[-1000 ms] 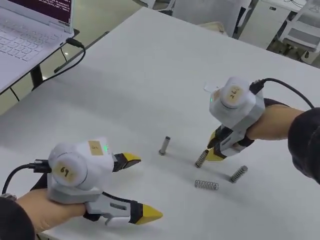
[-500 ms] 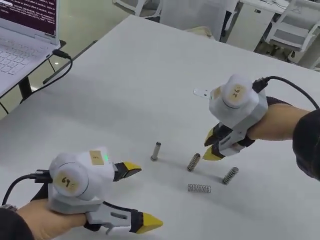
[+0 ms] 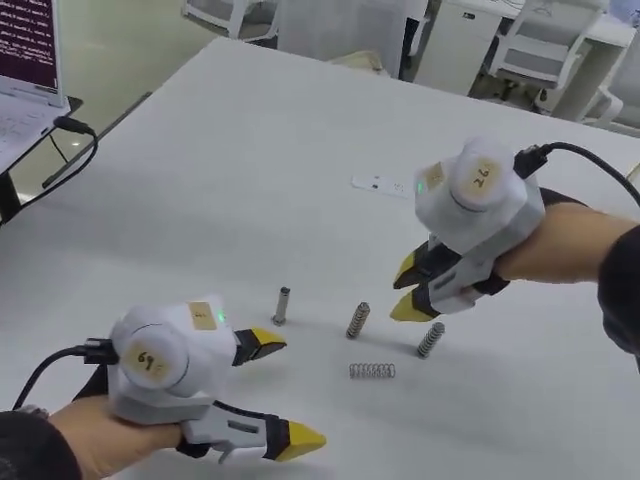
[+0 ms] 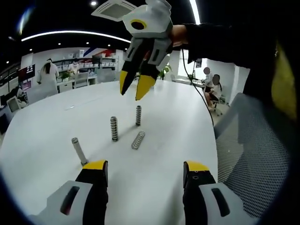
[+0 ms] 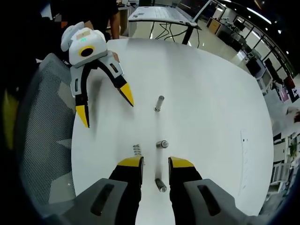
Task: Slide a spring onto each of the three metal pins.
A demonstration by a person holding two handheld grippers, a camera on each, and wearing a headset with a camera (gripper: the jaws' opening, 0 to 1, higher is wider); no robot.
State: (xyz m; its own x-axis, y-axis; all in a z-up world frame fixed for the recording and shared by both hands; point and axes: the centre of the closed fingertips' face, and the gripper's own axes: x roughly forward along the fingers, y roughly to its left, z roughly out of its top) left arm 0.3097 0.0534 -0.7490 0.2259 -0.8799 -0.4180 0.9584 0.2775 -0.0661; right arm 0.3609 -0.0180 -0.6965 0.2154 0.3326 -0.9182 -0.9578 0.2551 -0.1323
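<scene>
Currently your left gripper (image 3: 288, 390) and right gripper (image 3: 405, 293) stand parted, empty. The laptop (image 3: 25, 50) sits well apart; the right gripper view shows a mesh chair (image 5: 42, 131).

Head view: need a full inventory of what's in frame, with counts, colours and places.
Table: 1, white, under everything.
Bare metal pin: 1, silver, upright, left of the springs.
Upright springs: 2, silver, seemingly over pins; second further right.
Loose spring: 1, silver, lying flat nearer the person.
Label strip: 1, white, farther back.
Laptop: 1, pale, top-left edge.
Cable: 1, black, by the laptop.
Office chairs: at least 2, pale, background.
Left gripper: 1, white, yellow tips, open, bottom left.
Right gripper: 1, white, yellow tips, slightly open, empty, above the springs.
</scene>
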